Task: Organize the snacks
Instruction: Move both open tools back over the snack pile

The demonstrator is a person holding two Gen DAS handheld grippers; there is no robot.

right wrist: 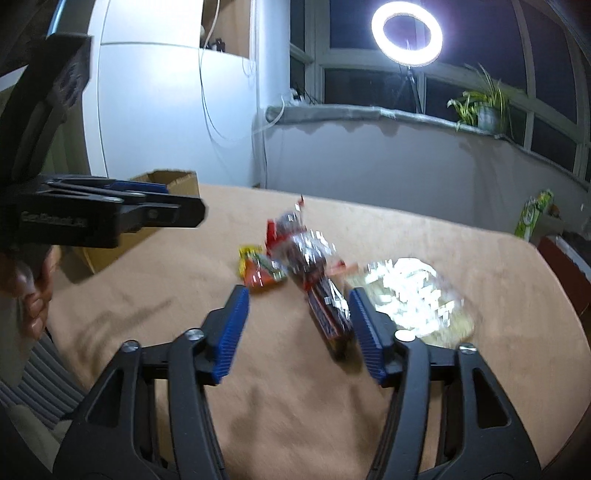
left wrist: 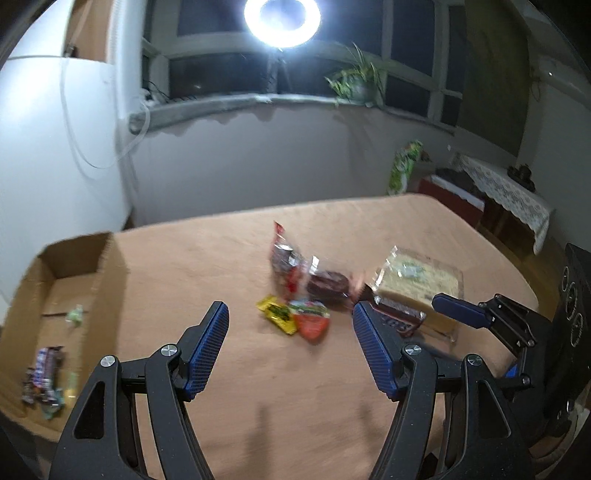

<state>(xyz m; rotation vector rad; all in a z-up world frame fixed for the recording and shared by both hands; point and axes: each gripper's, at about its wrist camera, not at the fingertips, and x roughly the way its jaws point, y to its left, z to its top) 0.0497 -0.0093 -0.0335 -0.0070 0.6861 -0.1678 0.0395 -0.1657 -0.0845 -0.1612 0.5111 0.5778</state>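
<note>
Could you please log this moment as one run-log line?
left tongs: open, empty | right tongs: open, empty | snacks: loose on table | cardboard box: holds some snacks

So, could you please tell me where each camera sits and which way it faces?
Left wrist: rides the left tool, angled down over the tan table at scattered snack packets; an open cardboard box lies left, the right tool enters at right.
Right wrist: rides the right tool, facing a dark red snack bar; the left tool and a hand show at left.
Shared: snack pile, box, bright ring lamp, potted green plant.
</note>
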